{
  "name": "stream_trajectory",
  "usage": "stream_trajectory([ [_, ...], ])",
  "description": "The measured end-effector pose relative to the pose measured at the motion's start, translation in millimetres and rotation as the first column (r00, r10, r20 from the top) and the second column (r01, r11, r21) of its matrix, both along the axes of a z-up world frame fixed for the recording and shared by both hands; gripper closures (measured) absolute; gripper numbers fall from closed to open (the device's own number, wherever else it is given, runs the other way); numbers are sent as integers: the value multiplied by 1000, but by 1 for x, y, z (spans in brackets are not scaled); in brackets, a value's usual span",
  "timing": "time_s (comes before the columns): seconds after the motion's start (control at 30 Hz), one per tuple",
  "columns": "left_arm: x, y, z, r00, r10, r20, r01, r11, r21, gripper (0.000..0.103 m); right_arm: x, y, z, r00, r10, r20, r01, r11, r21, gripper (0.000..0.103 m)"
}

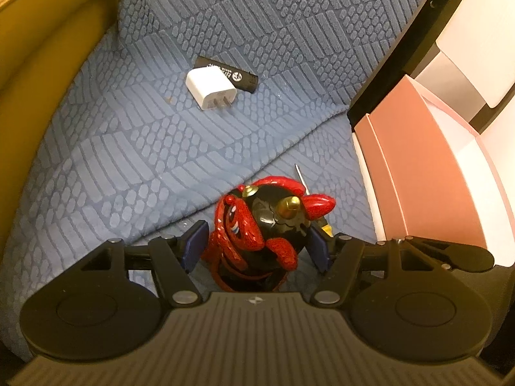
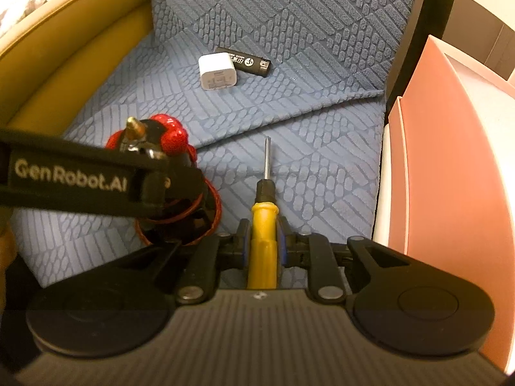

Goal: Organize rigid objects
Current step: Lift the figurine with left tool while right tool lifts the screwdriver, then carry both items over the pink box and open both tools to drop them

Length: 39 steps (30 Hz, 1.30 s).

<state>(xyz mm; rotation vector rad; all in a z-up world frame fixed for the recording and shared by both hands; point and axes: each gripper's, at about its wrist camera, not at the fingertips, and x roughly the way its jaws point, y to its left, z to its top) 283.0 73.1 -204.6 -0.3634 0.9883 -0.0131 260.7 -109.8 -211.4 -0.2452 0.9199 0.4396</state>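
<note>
Both claws are loaded, sitting over the blue textured sofa cover (image 1: 135, 148). Right claw (image 2: 263, 241) is pinched on the yellow handle of the screwdriver (image 2: 264, 222) — long axis runs straight out along the fingers, metal tip pointing away toward the white charger (image 2: 217, 72). Left claw (image 1: 257, 247) is spread wide around the red-and-black figurine (image 1: 257, 225); the pads sit at its sides, but I can't tell if they actually press. The figurine is just left of the screwdriver. The black stick-shaped device (image 2: 248, 62) lies touching the charger's far side. The pink box (image 2: 450, 167) stands right of the screwdriver, so my call is the right hand is nearer for a drop there.
</note>
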Motion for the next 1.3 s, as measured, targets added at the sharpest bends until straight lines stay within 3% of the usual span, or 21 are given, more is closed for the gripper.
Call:
stream_trajectory([
  [0.33, -3, 2, 9, 1000, -8, 20, 8, 1000, -4, 39, -2, -5, 7, 1000, -14, -4, 14, 1000, -12, 83],
  [0.47, -7, 2, 21, 999, -21, 44, 21, 1000, 0, 39, 0, -17, 21, 999, -49, 0, 49, 998, 31, 83],
  [0.73, -12, -4, 56, 990, -75, 118, 73, 997, 21, 39, 1, -36, 62, 997, -71, 30, 68, 993, 96, 83],
  [1.0, -11, -14, 91, 982, -76, 172, 68, 996, 52, 39, 3, -50, 103, 996, -59, 68, 46, 982, 183, 83],
  [1.3, -17, -48, 131, 975, -72, 211, 63, 997, 46, 39, 6, -75, 156, 987, -55, 148, 25, 979, 203, 83],
])
